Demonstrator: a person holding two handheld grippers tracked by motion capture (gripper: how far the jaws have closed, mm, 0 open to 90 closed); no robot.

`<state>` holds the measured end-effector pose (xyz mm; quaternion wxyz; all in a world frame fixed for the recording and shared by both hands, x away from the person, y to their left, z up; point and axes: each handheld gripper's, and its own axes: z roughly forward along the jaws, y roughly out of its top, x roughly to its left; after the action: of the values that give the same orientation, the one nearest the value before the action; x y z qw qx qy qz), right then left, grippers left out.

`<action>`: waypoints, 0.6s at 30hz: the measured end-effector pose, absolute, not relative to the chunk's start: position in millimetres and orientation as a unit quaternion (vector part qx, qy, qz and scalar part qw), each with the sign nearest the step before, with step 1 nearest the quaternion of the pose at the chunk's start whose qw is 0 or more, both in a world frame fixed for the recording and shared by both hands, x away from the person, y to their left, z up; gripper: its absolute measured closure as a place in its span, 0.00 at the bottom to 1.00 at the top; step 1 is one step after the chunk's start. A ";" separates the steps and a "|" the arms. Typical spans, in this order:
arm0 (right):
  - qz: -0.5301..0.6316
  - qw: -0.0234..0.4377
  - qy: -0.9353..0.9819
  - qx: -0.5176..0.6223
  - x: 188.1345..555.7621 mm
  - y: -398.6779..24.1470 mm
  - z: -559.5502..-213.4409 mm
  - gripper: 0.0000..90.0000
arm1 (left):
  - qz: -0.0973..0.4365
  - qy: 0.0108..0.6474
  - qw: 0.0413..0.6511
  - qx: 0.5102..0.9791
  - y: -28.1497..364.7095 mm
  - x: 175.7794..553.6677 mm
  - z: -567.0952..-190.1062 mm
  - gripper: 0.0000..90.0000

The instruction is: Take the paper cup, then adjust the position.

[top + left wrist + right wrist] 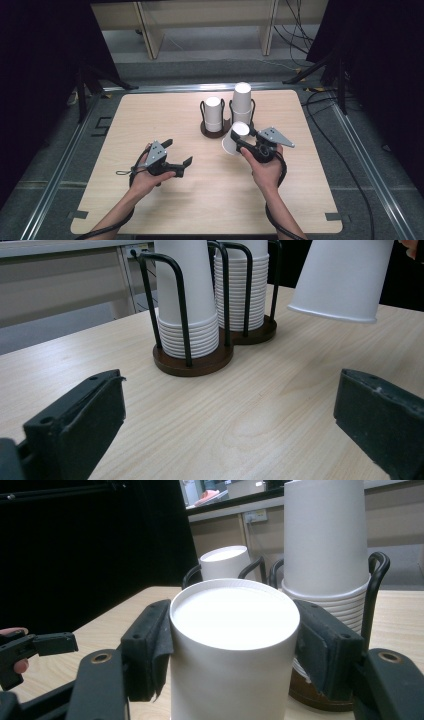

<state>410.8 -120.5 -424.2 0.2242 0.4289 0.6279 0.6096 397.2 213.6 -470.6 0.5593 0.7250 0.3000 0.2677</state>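
**Right gripper clamped on a paper cup, left gripper open beside it**

From the high view, I see my right gripper [239, 141] holding a white paper cup [235, 138] upside down and tilted, its closed bottom up and towards the cup holder [226, 128], which sits just beyond the jaws. The holder carries two stacks of cups: the shorter stack [214, 113] off to the gripper's far left, the taller stack [242, 104] straight ahead of it. My left gripper [177, 152] rests low over the table [150, 200], well apart from the right one, its jaws spread wide with nothing between them.

In the left gripper view, both black jaws stand far apart over bare wood. The cup holder [200, 362] is ahead of them, slightly left, with both stacks seated inside its black wire loops. The held paper cup [345, 277] hangs ahead and to the upper right, its open rim facing down and clear of the table.

In the right gripper view, the paper cup [235, 645] sits squarely between the jaws, both pads pressing its wall. The taller stack [325, 545] rises just behind to the right, the shorter stack [225, 562] behind to the left. The left gripper [45, 645] shows at the far left edge.
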 end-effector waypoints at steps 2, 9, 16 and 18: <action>0.610 0.223 0.628 0.429 411.4 -120.3 -424.0 0.39 | 0.266 0.294 0.566 0.723 210.8 397.5 -471.5 0.00; 0.610 0.220 0.626 0.434 413.5 -123.4 -424.8 0.39 | 0.263 0.294 0.566 0.724 203.6 395.1 -469.3 0.00; 0.622 0.192 0.608 0.455 409.2 -126.6 -426.2 0.39 | 0.259 0.280 0.567 0.730 192.7 394.9 -466.8 0.00; 0.622 0.193 0.609 0.453 409.5 -127.2 -426.2 0.39 | 0.260 0.278 0.565 0.732 191.9 394.8 -466.4 0.00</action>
<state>409.5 -127.2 -426.2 0.1933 0.4528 0.6091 0.6218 394.8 191.9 -466.4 0.5649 0.7321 0.2783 0.2599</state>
